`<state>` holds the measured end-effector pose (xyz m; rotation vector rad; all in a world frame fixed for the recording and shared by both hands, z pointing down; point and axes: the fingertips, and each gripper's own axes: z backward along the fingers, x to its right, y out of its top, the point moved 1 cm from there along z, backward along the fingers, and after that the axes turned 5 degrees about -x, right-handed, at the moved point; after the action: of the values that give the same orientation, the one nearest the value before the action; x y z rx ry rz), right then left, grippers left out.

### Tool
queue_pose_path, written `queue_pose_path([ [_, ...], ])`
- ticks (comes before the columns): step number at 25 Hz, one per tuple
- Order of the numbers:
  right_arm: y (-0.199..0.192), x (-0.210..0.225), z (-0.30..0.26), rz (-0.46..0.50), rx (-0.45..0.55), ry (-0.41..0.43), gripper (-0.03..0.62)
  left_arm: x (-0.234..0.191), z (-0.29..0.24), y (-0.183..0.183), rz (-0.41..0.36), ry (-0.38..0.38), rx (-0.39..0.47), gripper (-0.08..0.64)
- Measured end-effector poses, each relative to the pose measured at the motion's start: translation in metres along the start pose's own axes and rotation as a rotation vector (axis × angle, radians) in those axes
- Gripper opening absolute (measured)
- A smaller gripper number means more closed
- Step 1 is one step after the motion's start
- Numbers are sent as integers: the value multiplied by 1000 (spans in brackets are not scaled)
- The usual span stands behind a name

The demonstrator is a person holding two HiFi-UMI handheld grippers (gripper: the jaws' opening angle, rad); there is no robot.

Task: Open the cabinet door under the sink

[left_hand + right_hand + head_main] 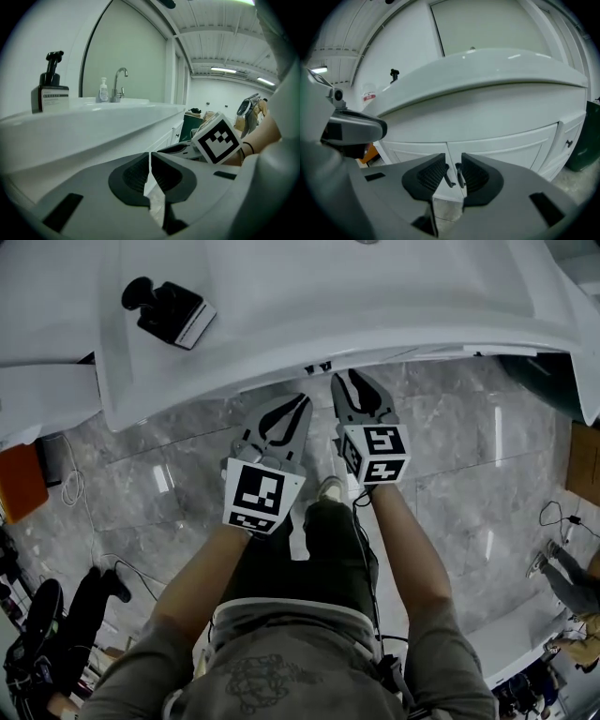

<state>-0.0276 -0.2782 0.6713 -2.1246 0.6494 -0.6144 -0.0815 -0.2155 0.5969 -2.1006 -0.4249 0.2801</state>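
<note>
Sink cabinet doors (501,145) shut; right tongs (453,171) apart before them, left tongs (150,164) together.

You stand at a bathroom vanity: white basin counter (328,296), faucet (119,83), pump bottle (50,91), arched mirror (131,51). The surroundings read as a test hall: ribbed roof, strip lights (224,70), cables (73,486) on the marble floor (187,460).

Grippers were two: left gripper (298,407), right gripper (345,382). Marker cubes (262,493) were two, one per gripper. Cabinet doors (506,145) counted two, door handles (446,177) also two. On surface (117,126): one black pump bottle (49,89), one small clear bottle (103,90), one faucet (119,82).
</note>
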Motion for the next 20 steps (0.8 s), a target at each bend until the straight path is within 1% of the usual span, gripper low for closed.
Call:
queue_pose_path([
  [4, -25, 5, -32, -15, -50, 2, 95, -8, -12, -18, 23, 33, -12, 28],
  [11, -55, 18, -70, 21, -121, -33, 95, -14, -20, -39, 31, 49, -33, 28],
  [13, -60, 19, -78, 20, -131, -32, 95, -14, -20, -44, 35, 50, -41, 28],
  [17, -62, 19, -88, -31, -141, -20, 86, -13, -23, -52, 43, 50, -61, 28],
  [18, -63, 21, -89, -28, -141, -23, 72, -12, -23, -52, 46, 48, -62, 28],
  [20, -64, 23, -90, 0, -133, -28, 64, -10, -23, -53, 45, 43, -64, 28],
])
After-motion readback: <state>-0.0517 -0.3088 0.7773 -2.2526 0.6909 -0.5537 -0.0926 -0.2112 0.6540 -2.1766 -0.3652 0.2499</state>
